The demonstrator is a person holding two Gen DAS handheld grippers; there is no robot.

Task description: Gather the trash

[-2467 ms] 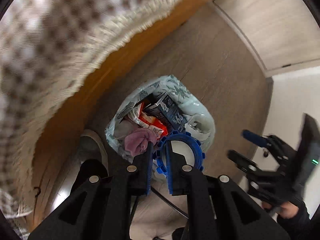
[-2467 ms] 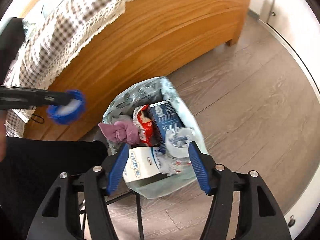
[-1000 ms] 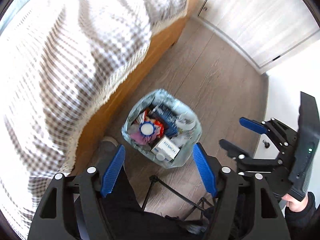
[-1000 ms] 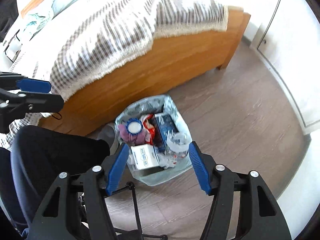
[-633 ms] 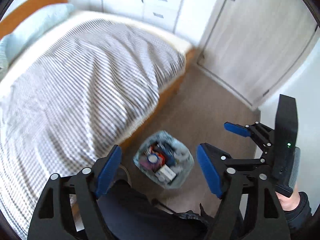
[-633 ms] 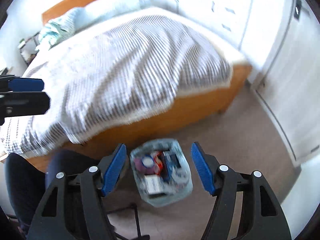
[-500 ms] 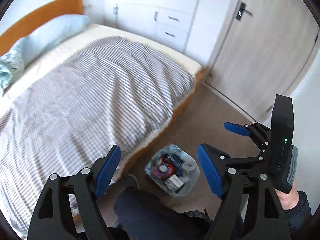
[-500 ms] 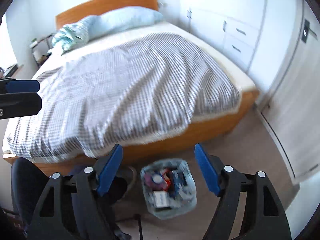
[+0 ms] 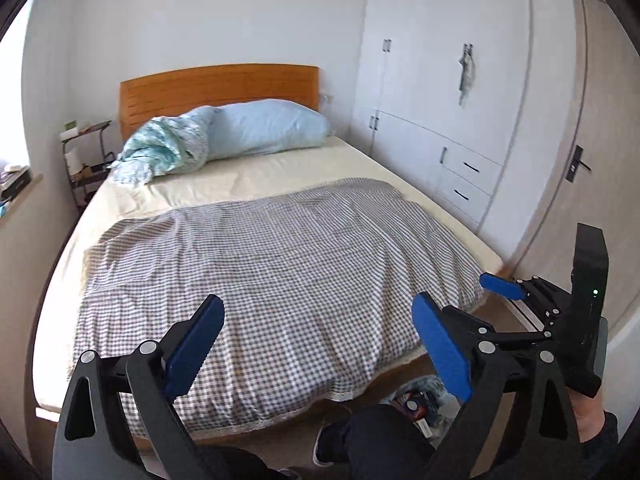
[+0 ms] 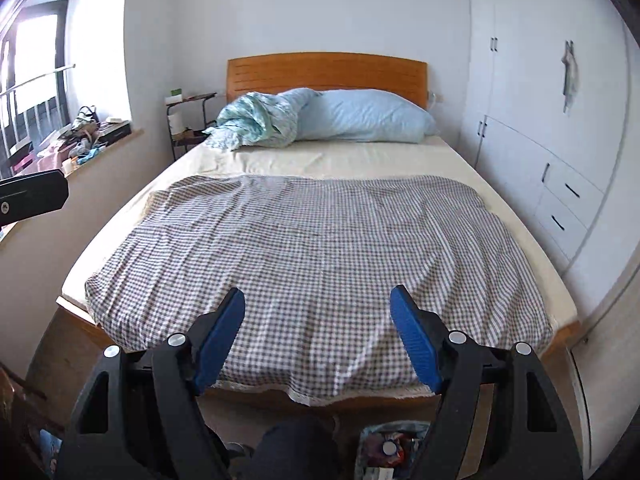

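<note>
Both the left gripper (image 9: 316, 344) and right gripper (image 10: 318, 334) are being held wide open, empty, above the bed (image 10: 320, 240); the trash bag (image 10: 384, 446) is being kept on the floor below.

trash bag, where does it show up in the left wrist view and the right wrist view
Left wrist view: trash bag at the bottom, right of centre, on the floor at the bed's foot, partly behind the claw's right finger.
Right wrist view: trash bag at the bottom edge, right of centre.
Shared landmark: the checked blanket just above it.
</note>
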